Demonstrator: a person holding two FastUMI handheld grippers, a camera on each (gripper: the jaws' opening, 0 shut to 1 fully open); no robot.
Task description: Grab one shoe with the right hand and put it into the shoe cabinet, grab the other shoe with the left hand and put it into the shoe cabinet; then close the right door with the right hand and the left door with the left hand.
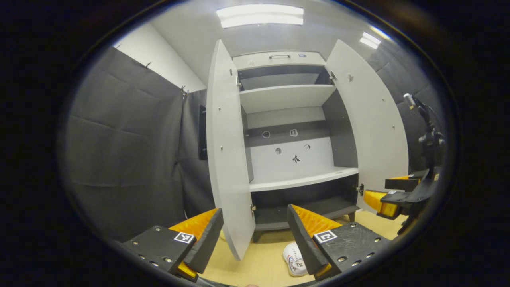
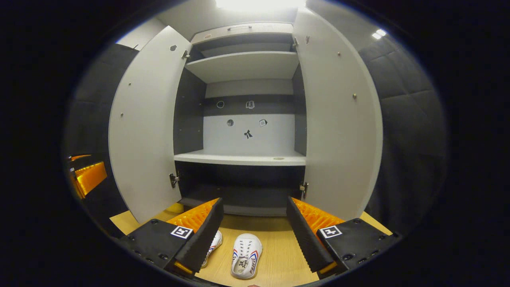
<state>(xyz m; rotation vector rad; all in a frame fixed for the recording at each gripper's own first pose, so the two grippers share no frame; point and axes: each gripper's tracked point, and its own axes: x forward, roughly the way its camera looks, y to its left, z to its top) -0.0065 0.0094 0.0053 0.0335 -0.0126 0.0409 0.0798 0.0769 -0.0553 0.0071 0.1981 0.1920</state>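
A grey shoe cabinet (image 2: 243,159) stands with both doors swung wide, its shelves bare. Two white shoes with red and blue stripes lie on the wooden floor in front of it. In the right gripper view one shoe (image 2: 247,255) lies between my fingers, and the other shoe (image 2: 213,245) is half hidden behind the left finger. My right gripper (image 2: 253,233) hangs open above them. In the left gripper view one shoe (image 1: 295,259) peeks out by the right finger. My left gripper (image 1: 255,239) is open, with the left door's (image 1: 229,159) edge between its fingers. The right gripper (image 1: 392,199) shows at far right.
Black padded cloth walls close in the booth on both sides. A dark camera stand (image 1: 428,135) rises at the right of the cabinet. The right door (image 2: 338,127) reaches out toward the right gripper. The left gripper (image 2: 85,177) shows at the left edge of the right gripper view.
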